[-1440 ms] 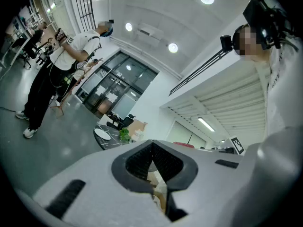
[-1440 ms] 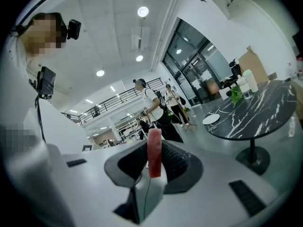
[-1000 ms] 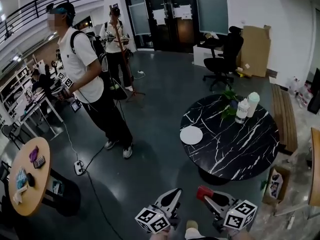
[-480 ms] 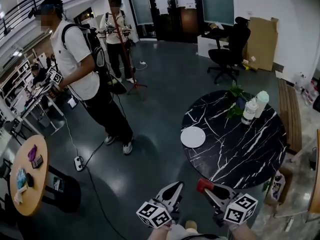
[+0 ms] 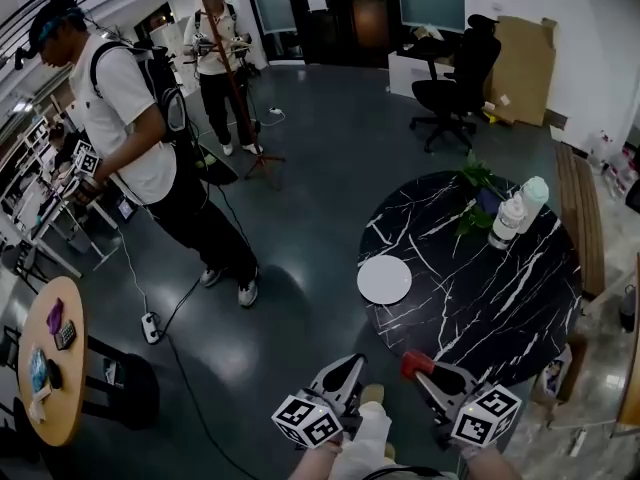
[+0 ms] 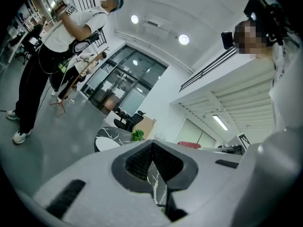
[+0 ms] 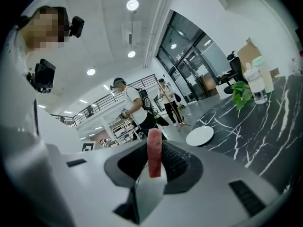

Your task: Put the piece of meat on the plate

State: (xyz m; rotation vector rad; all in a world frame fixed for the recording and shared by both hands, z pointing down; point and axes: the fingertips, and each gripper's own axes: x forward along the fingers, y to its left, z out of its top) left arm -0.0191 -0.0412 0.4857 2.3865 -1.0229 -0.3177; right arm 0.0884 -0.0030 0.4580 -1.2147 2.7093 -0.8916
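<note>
My right hand-held gripper pinches the piece of meat between its jaws, the plate lies ahead of it on the table, and my left hand-held gripper is closed and empty.

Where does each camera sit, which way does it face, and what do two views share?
Head view: on the head, facing steeply down at the round black marble table and round white plate; left gripper and right gripper show.
Left gripper view: on that gripper, along shut, empty jaws, tilted upward; person's torso right.
Right gripper view: along jaws clamping the red slab of meat, toward the plate; person's torso left.
All three see table and plate.
</note>
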